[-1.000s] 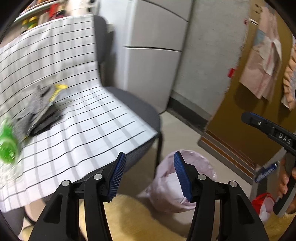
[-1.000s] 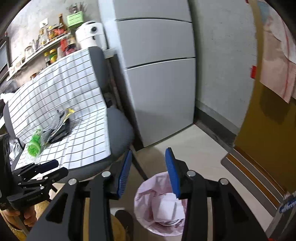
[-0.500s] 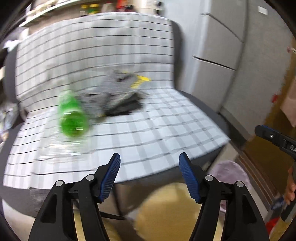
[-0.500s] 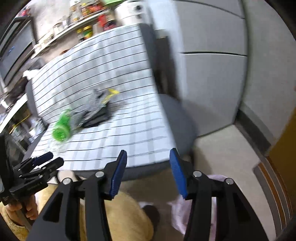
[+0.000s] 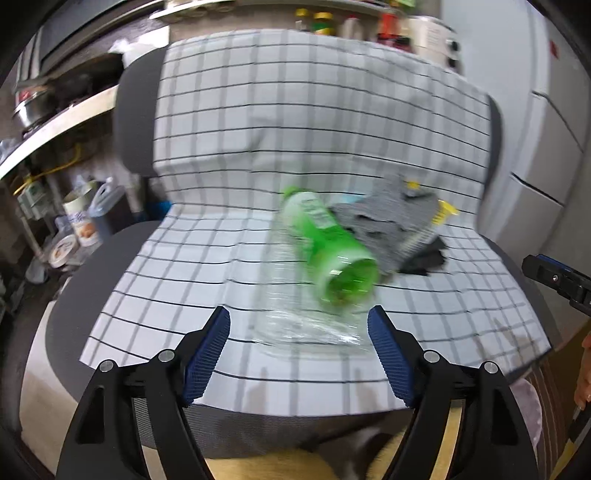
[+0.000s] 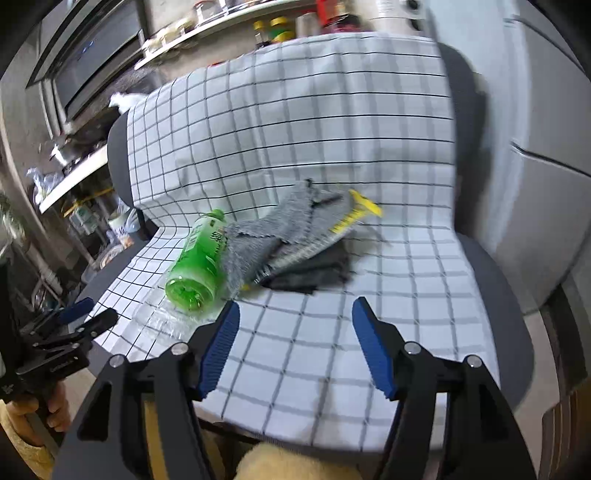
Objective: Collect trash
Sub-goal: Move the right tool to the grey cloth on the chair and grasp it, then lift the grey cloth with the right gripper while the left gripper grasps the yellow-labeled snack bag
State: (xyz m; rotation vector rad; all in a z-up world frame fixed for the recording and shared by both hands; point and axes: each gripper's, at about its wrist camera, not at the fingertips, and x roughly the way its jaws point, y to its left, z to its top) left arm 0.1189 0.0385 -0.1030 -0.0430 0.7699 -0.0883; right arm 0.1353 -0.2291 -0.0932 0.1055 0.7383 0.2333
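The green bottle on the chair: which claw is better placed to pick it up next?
Probably the left claw. It is open, and the green bottle lies straight ahead of it. The right claw, also open, faces the grey cloth instead; the bottle lies off to its left.

Chair (image 5: 92,280), dark grey, seat and backrest draped with a white checked cloth (image 5: 258,122) bearing black grid lines. Behind it, shelf (image 6: 229,16) of jars and bottles. At left, lower shelving (image 5: 55,122) with a metal pot, tins and containers. At right, pale grey refrigerator (image 6: 546,110).
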